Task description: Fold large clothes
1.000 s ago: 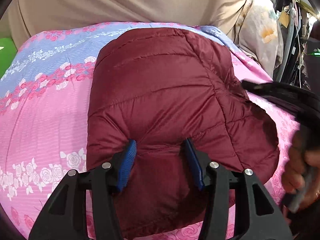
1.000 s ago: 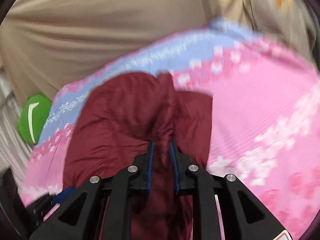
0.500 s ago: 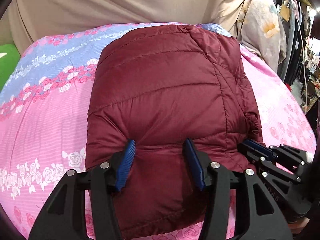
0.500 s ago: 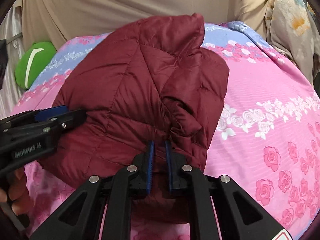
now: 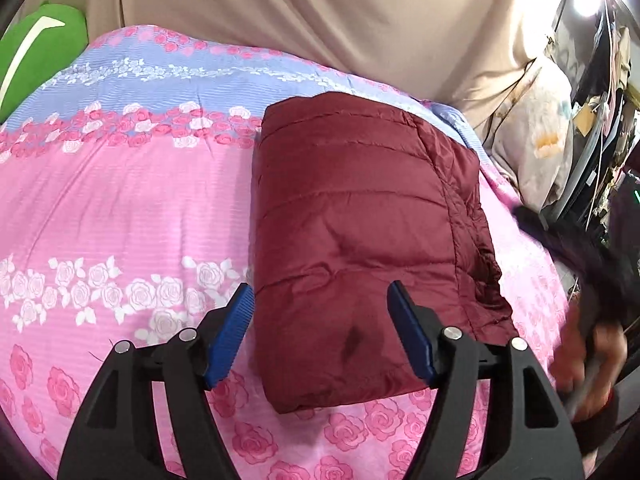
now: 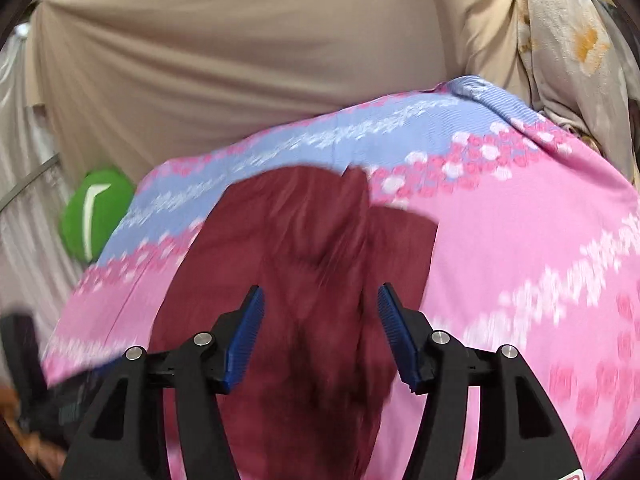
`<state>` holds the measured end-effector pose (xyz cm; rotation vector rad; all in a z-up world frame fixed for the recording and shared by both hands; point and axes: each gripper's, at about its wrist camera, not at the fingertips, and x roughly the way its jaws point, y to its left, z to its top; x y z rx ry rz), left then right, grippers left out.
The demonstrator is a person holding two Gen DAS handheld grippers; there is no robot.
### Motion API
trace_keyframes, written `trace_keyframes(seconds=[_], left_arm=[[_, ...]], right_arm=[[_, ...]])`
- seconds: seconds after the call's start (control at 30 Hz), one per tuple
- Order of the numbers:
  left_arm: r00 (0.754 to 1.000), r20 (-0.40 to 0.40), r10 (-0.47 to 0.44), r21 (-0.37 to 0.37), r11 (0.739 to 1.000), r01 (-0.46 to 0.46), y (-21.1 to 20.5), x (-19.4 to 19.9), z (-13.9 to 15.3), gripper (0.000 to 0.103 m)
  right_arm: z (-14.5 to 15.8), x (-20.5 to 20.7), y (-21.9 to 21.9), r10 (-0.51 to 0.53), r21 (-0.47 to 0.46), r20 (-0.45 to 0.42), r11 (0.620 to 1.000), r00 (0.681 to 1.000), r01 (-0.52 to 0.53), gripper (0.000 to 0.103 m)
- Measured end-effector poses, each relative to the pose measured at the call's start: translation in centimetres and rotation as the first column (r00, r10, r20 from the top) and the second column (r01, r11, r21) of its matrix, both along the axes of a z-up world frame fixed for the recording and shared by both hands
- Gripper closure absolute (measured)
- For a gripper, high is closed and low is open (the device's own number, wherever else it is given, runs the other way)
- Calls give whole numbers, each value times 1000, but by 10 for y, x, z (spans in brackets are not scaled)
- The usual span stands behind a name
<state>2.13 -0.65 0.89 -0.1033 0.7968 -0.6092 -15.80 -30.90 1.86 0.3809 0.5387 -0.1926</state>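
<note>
A maroon quilted jacket (image 5: 360, 220) lies folded into a thick rectangle on the pink and blue floral bedspread (image 5: 120, 208). My left gripper (image 5: 320, 292) hovers over the jacket's near end. Its jaws are opening, and its blue pads stand apart from the fabric. In the right wrist view the picture is blurred. There the jacket (image 6: 304, 240) lies below my right gripper (image 6: 320, 292), whose jaws are opening with no fabric pinched between the pads. A hand (image 5: 592, 352) and the blurred right tool show at the right edge of the left wrist view.
A beige curtain (image 5: 320, 12) hangs behind the bed. A green cushion (image 5: 36, 48) sits at the far left corner. Pale floral cloth (image 5: 536, 136) and cluttered shelves stand to the right of the bed. Bare bedspread stretches left of the jacket.
My right gripper has let go of the jacket fold and opened wide. My left gripper has opened wider and shifted, so the jacket now sits further right in its view, lying flat.
</note>
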Motion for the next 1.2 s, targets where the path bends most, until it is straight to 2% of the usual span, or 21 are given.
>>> trace_keyframes(seconds=[0.1, 0.13, 0.17, 0.2, 0.27, 0.3, 0.37, 0.4, 0.43, 0.47, 0.53, 0.6, 0.63, 0.7, 0.8, 0.87, 0.93, 1.0, 1.07, 1.1, 1.2], left_arm=[[1000, 1, -14, 35, 999, 14, -10, -4, -6, 36], [1000, -6, -16, 44, 999, 16, -13, -3, -10, 36], [1000, -12, -15, 47, 999, 16, -15, -2, -12, 36], [1000, -15, -14, 50, 999, 14, -15, -1, -14, 36], [1000, -6, -7, 63, 998, 8, -17, -1, -15, 35], [1000, -3, -5, 69, 998, 5, -17, -1, -15, 35], [1000, -4, -8, 74, 997, 8, -19, 1, -16, 33], [1000, -4, -8, 80, 997, 8, -21, 1, -17, 29], [1000, -6, -11, 82, 997, 12, -23, 2, -19, 28], [1000, -10, -16, 84, 996, 17, -25, 3, -20, 25], [999, -27, -21, 88, 996, 23, -28, 7, -24, 25], [999, -45, -19, 107, 994, 24, -28, 11, -29, 25], [998, -58, -20, 101, 995, 26, -26, 13, -31, 25], [996, -82, -24, 76, 997, 31, -20, 15, -34, 25], [994, -107, -31, 55, 998, 37, -17, 19, -37, 25], [994, -101, -31, 63, 997, 38, -19, 19, -38, 25], [995, -89, -35, 75, 996, 42, -22, 17, -38, 24], [995, -91, -43, 87, 995, 51, -25, 15, -39, 23], [996, -81, -29, 104, 994, 38, -26, 12, -38, 23], [997, -69, -23, 113, 993, 31, -25, 10, -36, 23], [998, -58, -19, 120, 992, 26, -23, 7, -34, 23]], right_arm=[[-8, 52, -28, -8, 122, -58, 992, 998, 15, 45], [-11, 63, -30, -22, 128, -81, 991, 996, 32, 45], [-14, 77, -31, -20, 114, -111, 993, 994, 33, 55], [-16, 85, -31, -8, 112, -120, 993, 993, 21, 87], [-15, 92, -34, 37, 194, -76, 981, 996, -22, 96], [-11, 90, -33, 33, 192, -43, 981, 999, -24, 98], [-3, 85, -24, -12, 76, -9, 997, 1000, 12, 98], [-6, 90, -21, -34, 31, -33, 999, 999, 35, 98], [-21, 103, -20, -52, -18, -112, 999, 992, 51, 98], [-41, 117, -20, -32, -16, -194, 999, 980, 30, 95], [-53, 122, -24, -25, 8, -227, 1000, 974, 28, 95], [-40, 108, -22, -63, -7, -203, 998, 977, 63, 94], [-27, 87, -17, -65, -14, -150, 998, 987, 63, 94], [-10, 47, -3, -20, -6, -74, 1000, 997, 20, 93], [-9, 0, 20, 40, -19, -53, 999, 998, -41, 93], [-29, -15, 39, 82, -48, -121, 995, 989, -89, 93], [-63, -15, 51, 86, -78, -226, 991, 970, -106, 94], [-80, -17, 48, 61, -58, -240, 995, 969, -77, 96], [-70, -24, 44, 47, -11, -222, 999, 974, -51, 93], [-58, -32, 45, 51, -5, -181, 999, 982, -52, 91], [-41, -45, 61, 82, -87, -160, 991, 984, -97, 91]])
